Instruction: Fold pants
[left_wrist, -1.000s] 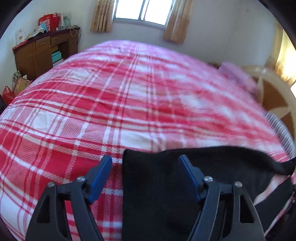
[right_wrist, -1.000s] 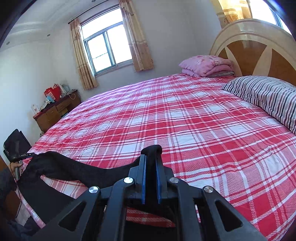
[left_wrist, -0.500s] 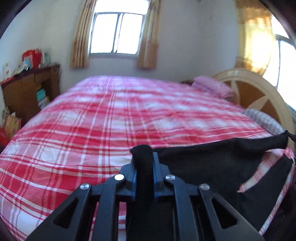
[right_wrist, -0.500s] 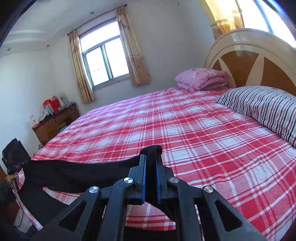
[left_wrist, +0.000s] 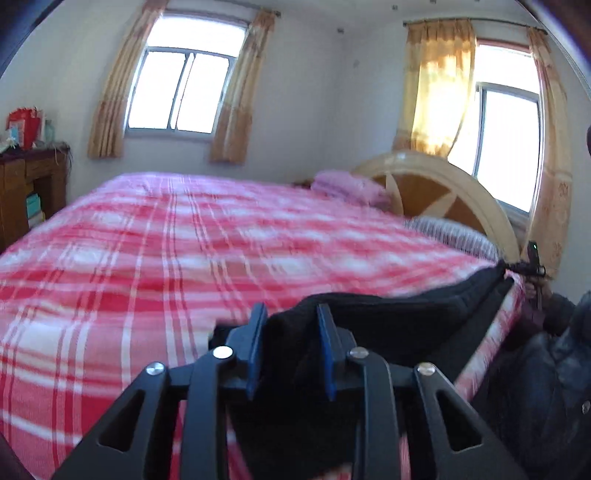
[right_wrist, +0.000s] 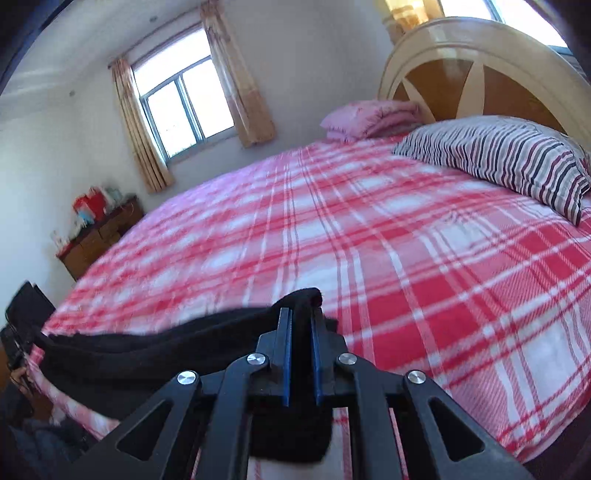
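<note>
Left wrist view: set low at the bed's (left_wrist: 229, 236) near edge, aimed across it.
Right wrist view: set likewise, nearer the headboard (right_wrist: 476, 66).
Shared: the bed.

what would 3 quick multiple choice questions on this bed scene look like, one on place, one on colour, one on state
1. Where does the striped pillow lie?
A. by the headboard
B. on the floor
C. on the wooden cabinet

2. What colour are the pants?
A. blue
B. black
C. white

3. What is the right gripper doing?
A. hanging open above the bed
B. shut on the pillow
C. shut on the pants

Answers: 1 A, the pillow sits at the head of the bed under the headboard. 2 B, the cloth between both grippers is black. 3 C, black cloth is pinched between its blue pads; the left gripper also has pants between its fingers.
</note>
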